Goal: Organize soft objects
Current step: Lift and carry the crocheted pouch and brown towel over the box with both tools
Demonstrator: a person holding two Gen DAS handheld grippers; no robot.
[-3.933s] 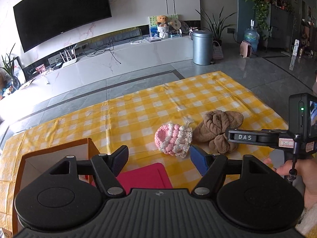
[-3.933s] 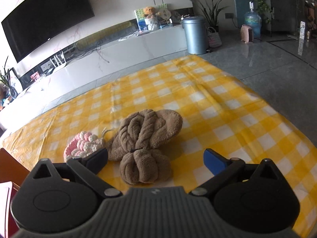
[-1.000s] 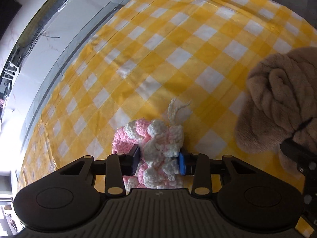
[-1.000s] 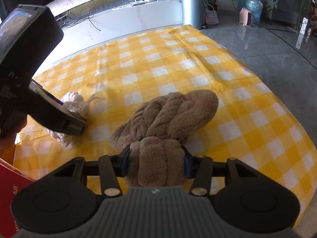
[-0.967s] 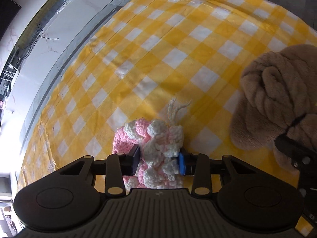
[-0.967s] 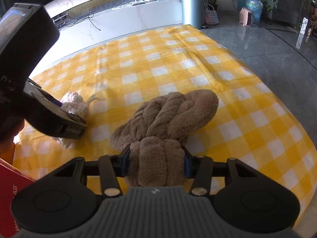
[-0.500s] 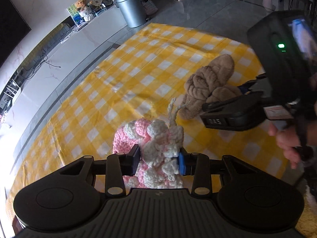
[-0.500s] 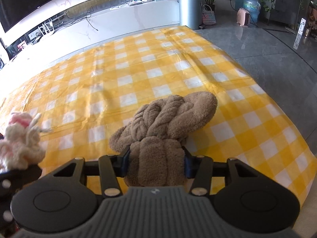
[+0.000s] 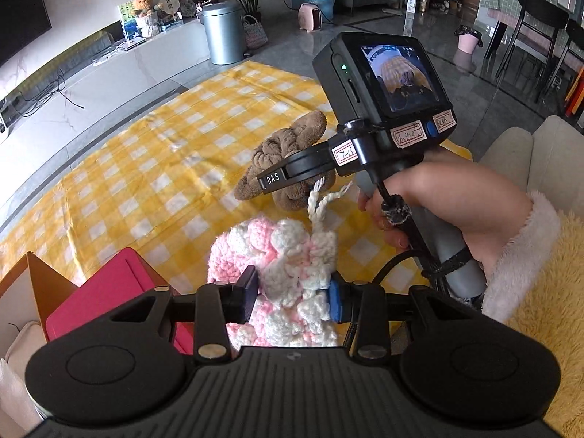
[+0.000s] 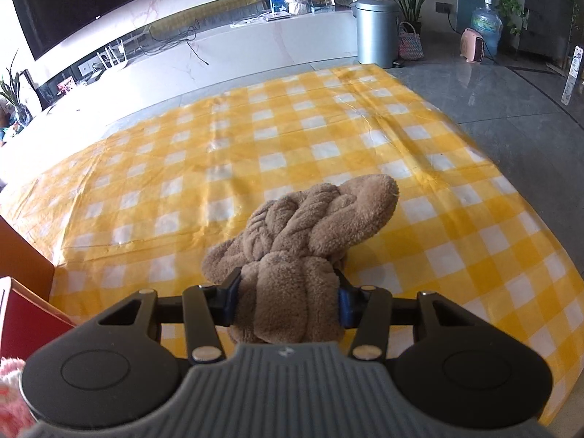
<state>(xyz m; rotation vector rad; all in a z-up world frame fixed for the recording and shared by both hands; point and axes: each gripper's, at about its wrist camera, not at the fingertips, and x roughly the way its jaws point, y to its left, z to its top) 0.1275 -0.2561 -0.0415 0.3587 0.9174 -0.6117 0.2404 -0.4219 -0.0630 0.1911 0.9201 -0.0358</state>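
Observation:
My left gripper (image 9: 292,297) is shut on a pink and white crochet pouch (image 9: 281,252), which hangs above the yellow checked cloth (image 9: 153,153) with its white cord sticking up. A brown plush knotted toy (image 10: 310,230) lies on the same cloth (image 10: 292,127), and my right gripper (image 10: 288,301) is shut on its near lobe. In the left wrist view the brown toy (image 9: 288,146) lies partly behind the right gripper's black body and a person's hand (image 9: 438,200). A corner of the pouch (image 10: 11,383) shows at the right wrist view's lower left.
An open cardboard box (image 9: 33,273) with a pink-red flat item (image 9: 106,292) inside sits at the cloth's near left. A fluffy yellow sleeve (image 9: 547,292) fills the right side. A grey bin (image 10: 376,31) and a white TV bench (image 10: 219,54) stand beyond the cloth.
My left gripper has lifted the crochet pouch off the cloth and swung back toward the box, out of the right wrist view. The right gripper stays shut on the brown toy.

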